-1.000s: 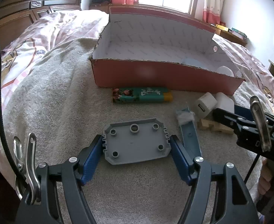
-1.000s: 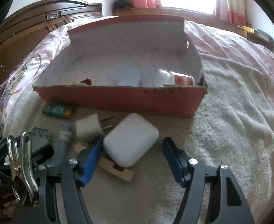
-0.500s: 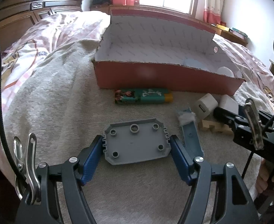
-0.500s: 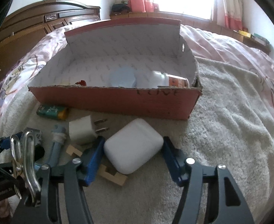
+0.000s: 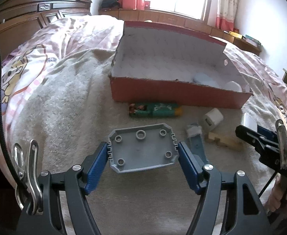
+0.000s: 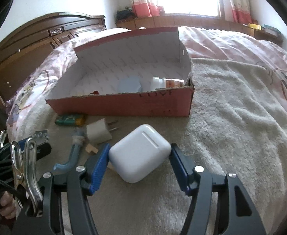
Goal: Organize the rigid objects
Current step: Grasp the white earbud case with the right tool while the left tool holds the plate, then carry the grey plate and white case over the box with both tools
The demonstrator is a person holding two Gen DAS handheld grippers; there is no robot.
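Tools both loaded. My left tool (image 5: 143,154) is clamped on the grey plastic plate (image 5: 142,150), blue pads touching its two short edges, plate roughly level above the towel (image 5: 65,101). My right tool (image 6: 140,157) is clamped on the white earbuds case (image 6: 140,152), pads on opposite sides. Red cardboard box (image 6: 124,103) sits ahead of both tools, open side up; inside I see a pale blue round lid (image 6: 129,85) and a white bottle (image 6: 166,82) lying on its side. Between tools and box, on the towel: green packet (image 5: 155,110), white charger plug (image 6: 99,131), wooden block (image 5: 224,141), blue tube (image 5: 197,140).
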